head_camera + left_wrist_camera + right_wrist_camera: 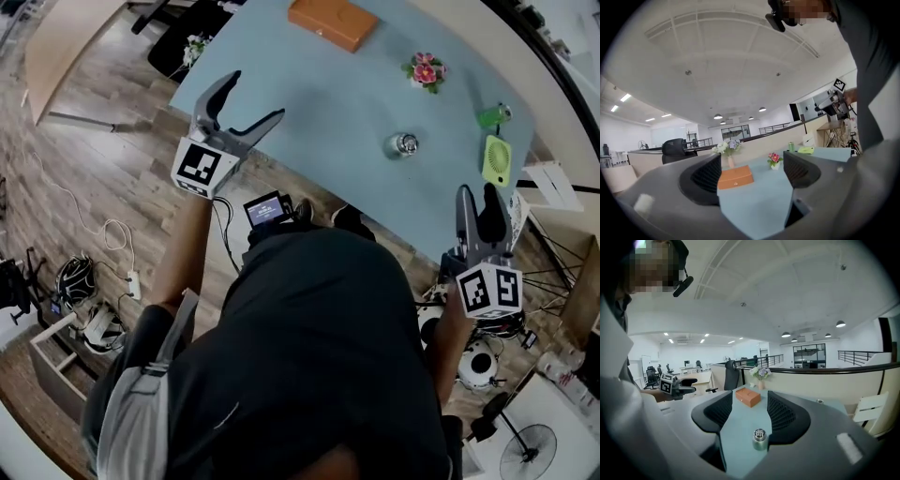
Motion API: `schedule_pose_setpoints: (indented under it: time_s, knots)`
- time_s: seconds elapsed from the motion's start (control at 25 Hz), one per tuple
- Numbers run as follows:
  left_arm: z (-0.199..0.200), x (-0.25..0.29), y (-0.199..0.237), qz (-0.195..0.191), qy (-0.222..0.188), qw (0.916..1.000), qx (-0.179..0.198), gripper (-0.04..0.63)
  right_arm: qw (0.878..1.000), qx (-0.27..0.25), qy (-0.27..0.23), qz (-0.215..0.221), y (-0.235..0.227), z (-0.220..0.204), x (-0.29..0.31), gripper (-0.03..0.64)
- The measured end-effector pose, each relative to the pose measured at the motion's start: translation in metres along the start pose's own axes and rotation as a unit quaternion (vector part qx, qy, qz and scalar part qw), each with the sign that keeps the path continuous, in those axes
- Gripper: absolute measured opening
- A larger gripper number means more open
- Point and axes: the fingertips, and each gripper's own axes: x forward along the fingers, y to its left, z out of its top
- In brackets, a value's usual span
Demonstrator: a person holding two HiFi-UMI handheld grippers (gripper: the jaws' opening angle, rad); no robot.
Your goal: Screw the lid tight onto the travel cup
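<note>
While both hang spread and empty over the near edge of the tabletop (319, 94), the left tool (256, 96) by its left corner and the right tool (477, 192) by its right corner, the steel travel cup (401, 144) stands upright inside the near right corner, lid (760, 432) on top, apart from both.

Our head view looks steeply down; both low gripper views face twelve o'clock, sharing the orange box (333, 22) on the tabletop (337, 103).
</note>
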Motion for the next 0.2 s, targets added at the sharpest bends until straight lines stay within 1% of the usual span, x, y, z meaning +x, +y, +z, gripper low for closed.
schedule_pose_setpoints:
  time_s: [0.2]
  knots:
    - [-0.007, -0.028, -0.009, 0.012, 0.013, 0.9998, -0.01, 0.466, 1.0, 0.002, 0.011, -0.023, 0.0, -0.007, -0.025, 0.235]
